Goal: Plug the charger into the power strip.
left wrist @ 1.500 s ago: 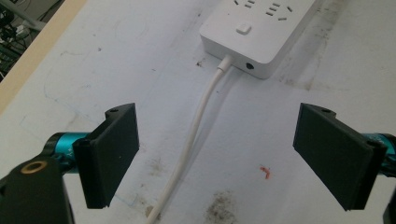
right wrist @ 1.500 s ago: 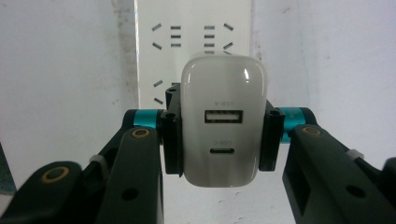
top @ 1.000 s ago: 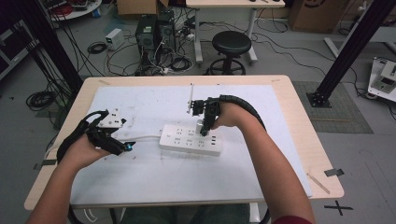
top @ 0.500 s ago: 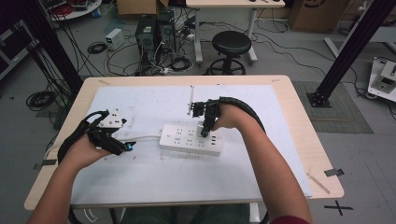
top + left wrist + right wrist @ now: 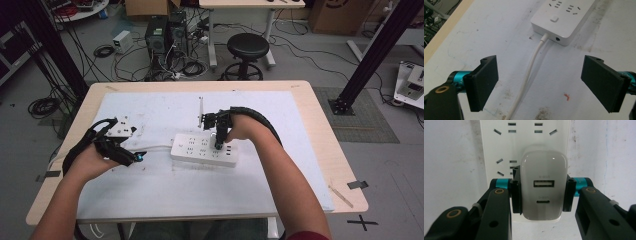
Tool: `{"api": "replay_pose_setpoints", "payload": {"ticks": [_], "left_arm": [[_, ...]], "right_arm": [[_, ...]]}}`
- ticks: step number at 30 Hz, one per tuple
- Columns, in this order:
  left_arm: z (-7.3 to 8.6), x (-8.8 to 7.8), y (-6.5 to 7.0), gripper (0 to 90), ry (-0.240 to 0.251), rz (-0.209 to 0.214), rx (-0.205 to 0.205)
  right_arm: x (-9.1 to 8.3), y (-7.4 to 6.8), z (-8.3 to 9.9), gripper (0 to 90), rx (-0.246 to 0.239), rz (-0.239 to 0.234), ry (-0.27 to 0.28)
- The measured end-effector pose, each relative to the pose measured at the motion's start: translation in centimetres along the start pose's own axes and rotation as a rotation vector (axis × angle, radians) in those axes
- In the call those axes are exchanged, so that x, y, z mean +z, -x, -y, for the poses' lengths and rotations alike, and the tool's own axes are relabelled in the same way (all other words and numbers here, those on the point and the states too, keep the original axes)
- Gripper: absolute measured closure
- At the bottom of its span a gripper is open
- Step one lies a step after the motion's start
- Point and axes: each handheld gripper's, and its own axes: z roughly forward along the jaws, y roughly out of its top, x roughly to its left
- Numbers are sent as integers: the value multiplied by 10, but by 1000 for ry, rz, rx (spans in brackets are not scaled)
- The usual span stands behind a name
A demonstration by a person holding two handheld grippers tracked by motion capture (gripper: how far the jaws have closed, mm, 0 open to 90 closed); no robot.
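Note:
A white power strip lies mid-table on a white mat, its white cord running off toward my left gripper. My right gripper points down over the strip's right part, shut on a white USB charger that it holds by both sides directly above the strip's sockets. I cannot tell whether the charger's prongs are in a socket. My left gripper rests open at the left of the strip, its jaws wide apart with the cord passing between them on the mat; the strip's end lies ahead.
The white mat covers most of the wooden table. A thin white upright piece stands behind the strip. Beyond the table's far edge are a black stool, computer cases and floor cables.
My right gripper has dropped slightly toward the power strip with the charger. The left gripper has stayed put.

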Motion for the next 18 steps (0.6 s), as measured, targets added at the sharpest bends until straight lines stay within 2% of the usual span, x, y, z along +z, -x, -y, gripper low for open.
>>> {"api": "replay_pose_setpoints", "payload": {"ticks": [6,9,13,14,16,18], "left_arm": [[-1,3,1,144,-12,3,6],[-3,5,2,144,-15,6,16],[-7,7,3,144,-4,7,15],[-8,7,3,144,-7,10,18],[-9,7,4,144,1,9,21],[-9,7,3,144,1,9,20]], "right_arm": [[0,0,0,639,8,-7,1],[1,-5,-3,639,-8,28,-18],[4,-4,-6,640,4,22,-32],[4,-5,-8,639,-8,35,-43],[4,-4,-5,640,7,25,-22],[5,-5,-5,639,1,27,-25]]}}
